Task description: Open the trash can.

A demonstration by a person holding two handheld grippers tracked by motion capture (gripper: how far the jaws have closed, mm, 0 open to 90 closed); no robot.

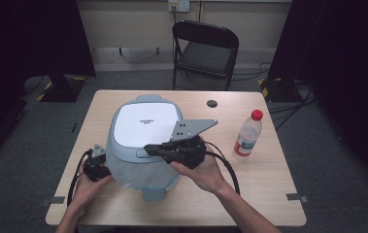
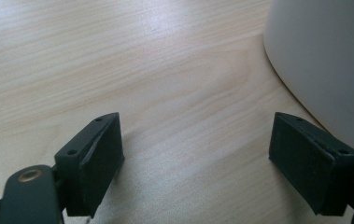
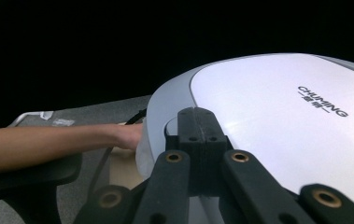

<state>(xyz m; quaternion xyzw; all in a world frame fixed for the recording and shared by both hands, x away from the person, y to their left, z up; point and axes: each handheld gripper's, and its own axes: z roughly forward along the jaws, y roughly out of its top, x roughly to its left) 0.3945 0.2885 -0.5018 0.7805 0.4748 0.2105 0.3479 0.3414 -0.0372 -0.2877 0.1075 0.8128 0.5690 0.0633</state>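
A pale blue cooker (image 1: 142, 170) with a white lid (image 1: 145, 124) stands in the middle of the wooden table (image 1: 269, 194). My right gripper (image 1: 148, 149) is shut with nothing between its jaws. Its tips sit at the near rim of the lid (image 3: 282, 121), by a small latch; in the right gripper view (image 3: 198, 123) they overlap that rim, and I cannot tell if they touch it. My left gripper (image 1: 98, 153) lies low on the table at the cooker's left side, open and holding nothing (image 2: 195, 135). The cooker's wall (image 2: 324, 56) stands just beside one jaw.
A clear water bottle (image 1: 247, 133) with a red cap stands upright on the table to the right. A small black disc (image 1: 212, 103) sits near the far edge. Beyond the table is a black folding chair (image 1: 205, 48). Cables trail from both grippers toward the near edge.
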